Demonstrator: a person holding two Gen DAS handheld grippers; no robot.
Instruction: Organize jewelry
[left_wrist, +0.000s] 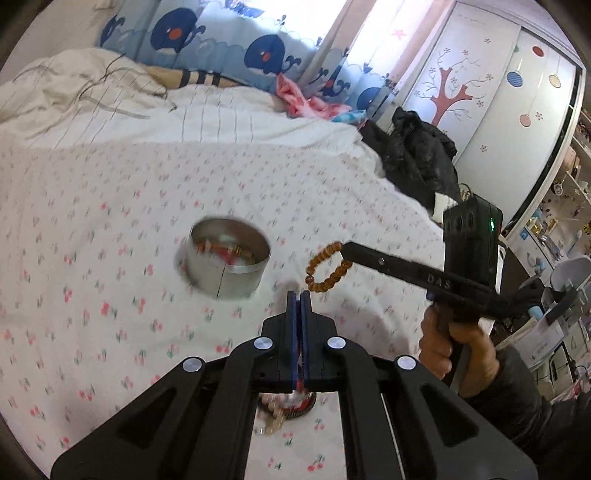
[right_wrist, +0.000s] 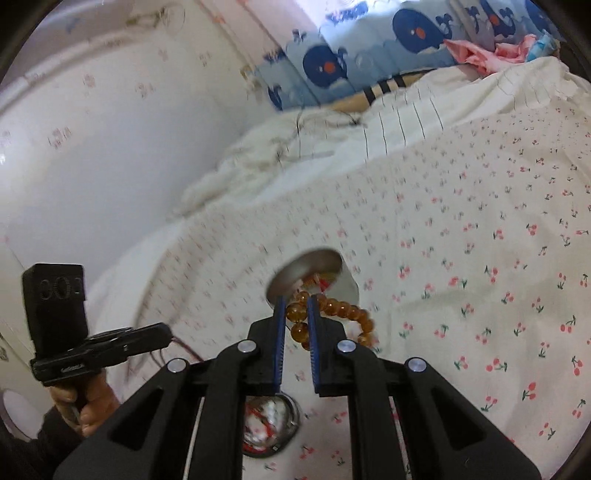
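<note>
Right gripper (right_wrist: 296, 310) low centre of its view, blue pads clamped on an amber bracelet (right_wrist: 332, 308) hanging above the cherry-print sheet (right_wrist: 480, 240), round tin (left_wrist: 227, 258) mid-frame holding more jewelry, left gripper (left_wrist: 299, 301) fully closed, a thin red cord trailing from its tip.

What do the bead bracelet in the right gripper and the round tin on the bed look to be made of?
Bead bracelet: translucent amber beads, glossy, so glass, resin or amber; the look cannot settle which. Round tin: thin metal, dull silver finish, with a visible vertical seam down its wall.
</note>
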